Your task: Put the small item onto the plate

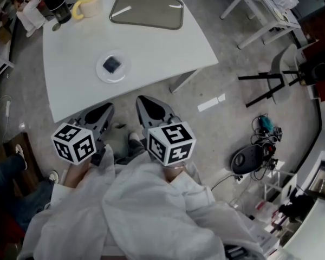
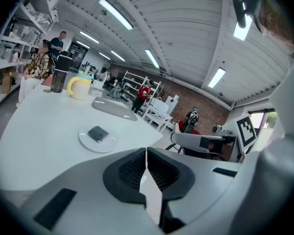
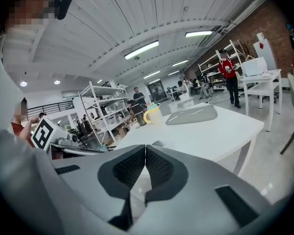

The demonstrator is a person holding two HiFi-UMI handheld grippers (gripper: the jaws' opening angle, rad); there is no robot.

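Small item [image 1: 112, 64] is already on the plate [image 1: 122, 75], roughly centred: dark, flat and squarish. The plate sits on the white bench [image 1: 70, 42], near its front edge.

Both grippers are off the bench, held low in front of the person, and neither touches anything.
- Left gripper [image 1: 100, 112]: jaws pressed together with nothing between them, confirmed in the left gripper view [image 2: 146, 151].
- Right gripper [image 1: 149, 106]: same, jaws meet on a thin seam and hold nothing [image 3: 145, 148].

Head view: the plate is at 12 o'clock from the left gripper, well apart. The grey tray [image 1: 147, 11] is at 1 o'clock from the plate, and the yellow mug [image 1: 86, 5] is at 11 o'clock with a black tumbler [image 1: 57, 4] just beside it.

Left gripper view gives a low angle on the plate [image 2: 86, 140] with the item [image 2: 97, 133] lying flat on it, and people and shelving behind.

Right gripper view catches the mug [image 3: 152, 114] and tray [image 3: 192, 114] past its jaws. I can't make out the plate there.
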